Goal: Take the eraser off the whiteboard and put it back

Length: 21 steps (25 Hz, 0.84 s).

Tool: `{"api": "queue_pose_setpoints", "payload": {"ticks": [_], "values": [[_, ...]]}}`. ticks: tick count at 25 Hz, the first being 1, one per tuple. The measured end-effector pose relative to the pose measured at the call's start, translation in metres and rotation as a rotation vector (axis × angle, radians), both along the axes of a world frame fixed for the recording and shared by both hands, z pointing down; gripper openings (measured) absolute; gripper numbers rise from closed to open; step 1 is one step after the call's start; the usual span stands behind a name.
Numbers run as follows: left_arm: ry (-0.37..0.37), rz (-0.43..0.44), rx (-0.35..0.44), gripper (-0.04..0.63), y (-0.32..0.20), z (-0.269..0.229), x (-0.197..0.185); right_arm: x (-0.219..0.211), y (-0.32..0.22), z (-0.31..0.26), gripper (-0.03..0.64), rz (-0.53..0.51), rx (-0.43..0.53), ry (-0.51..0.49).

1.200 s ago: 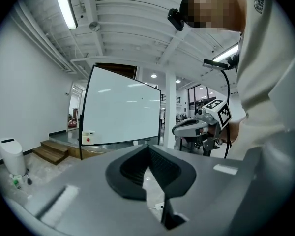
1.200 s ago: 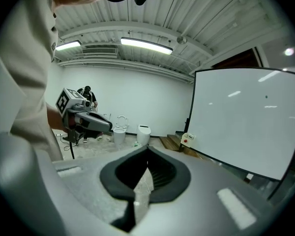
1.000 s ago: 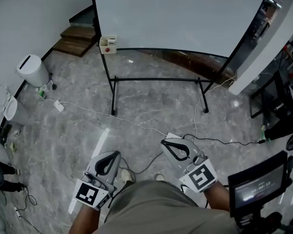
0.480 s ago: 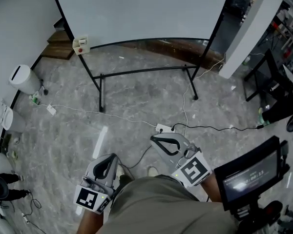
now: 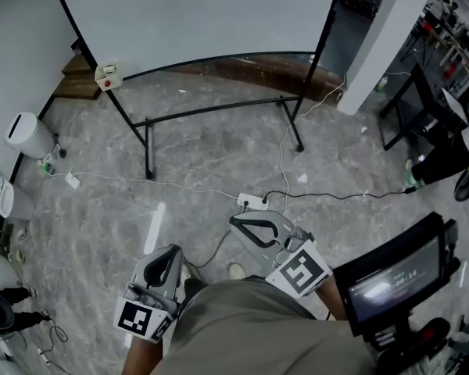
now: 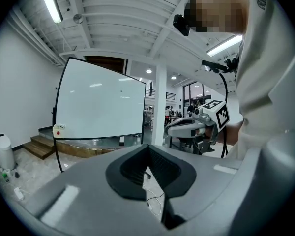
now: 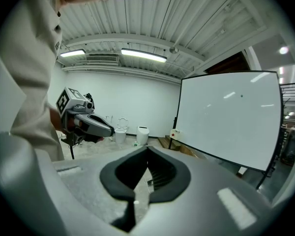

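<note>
The whiteboard stands on a black frame at the far side of the floor. The eraser, a small white block with a red dot, sticks near the board's lower left corner; it also shows as the same eraser in the left gripper view and the eraser in the right gripper view. My left gripper and right gripper are held low in front of my body, far from the board. Both are shut with nothing between the jaws. Each gripper view shows the other gripper beside it.
A white bin and wooden steps are at the left. A power strip and cables lie on the marble floor between me and the board. A monitor on a stand is at the right, a white pillar beyond it.
The board, its stand and the floor have slid left in the head view. Both grippers stayed shut, low and close to my body.
</note>
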<state>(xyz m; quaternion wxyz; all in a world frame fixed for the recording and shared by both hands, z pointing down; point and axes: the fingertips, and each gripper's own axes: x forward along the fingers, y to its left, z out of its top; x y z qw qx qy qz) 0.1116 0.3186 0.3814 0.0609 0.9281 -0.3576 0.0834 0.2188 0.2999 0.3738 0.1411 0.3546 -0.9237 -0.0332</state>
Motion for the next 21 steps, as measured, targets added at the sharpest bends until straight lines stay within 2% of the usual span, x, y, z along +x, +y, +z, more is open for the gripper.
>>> {"api": "queue_pose_setpoints", "payload": {"ticks": [4,9,17,21], "values": [[0.005,-0.012,0.022,0.006,-0.005,0.001,-0.001,-0.001,0.002,0.003,0.003,-0.012,-0.001,0.012],[0.000,-0.026,0.009,0.006,-0.005,0.006,-0.009,-0.003,0.004,0.005,0.003,-0.008,-0.003,0.006],[-0.045,-0.035,-0.004,0.006,-0.003,0.013,-0.008,0.012,0.013,0.020,0.003,0.011,-0.034,-0.010],[-0.062,-0.043,-0.004,0.006,-0.008,0.006,-0.016,0.005,0.009,0.020,0.003,0.008,-0.057,-0.015]]}}
